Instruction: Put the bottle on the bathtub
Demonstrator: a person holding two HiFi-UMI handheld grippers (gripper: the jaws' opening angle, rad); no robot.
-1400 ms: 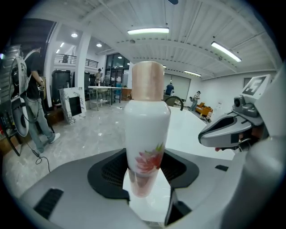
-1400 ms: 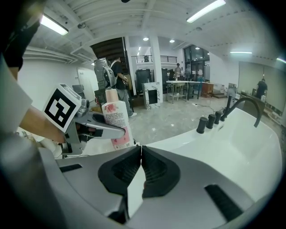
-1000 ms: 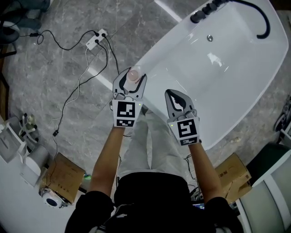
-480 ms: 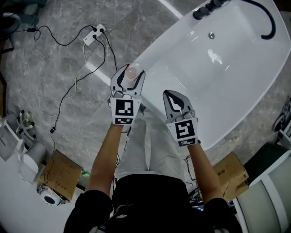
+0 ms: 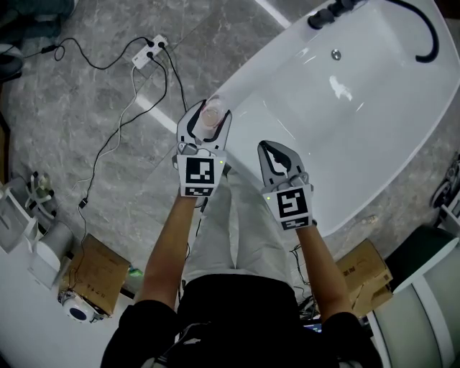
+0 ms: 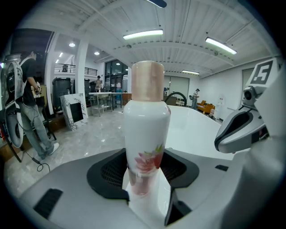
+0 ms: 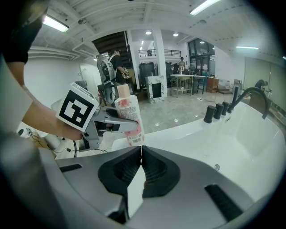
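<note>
A white bottle [image 6: 146, 134] with a pink flower print and a rose-gold cap stands upright between the jaws of my left gripper [image 5: 203, 129], which is shut on it. In the head view the bottle's cap [image 5: 210, 114] sits over the near rim of the white bathtub [image 5: 338, 136]. The right gripper view shows the bottle [image 7: 128, 115] held just above the tub's edge [image 7: 178, 129]. My right gripper [image 5: 279, 159] is shut with nothing in it, a little right of the left one, over the tub's near rim.
Black taps [image 5: 327, 13] and a curved black spout [image 5: 425, 36] stand at the tub's far end. A power strip with cables [image 5: 151, 52] lies on the grey stone floor at left. Cardboard boxes [image 5: 100, 279] sit near my feet. A person [image 6: 31, 112] stands in the background.
Both grippers have barely moved; the left one with the bottle has shifted slightly toward the tub rim.
</note>
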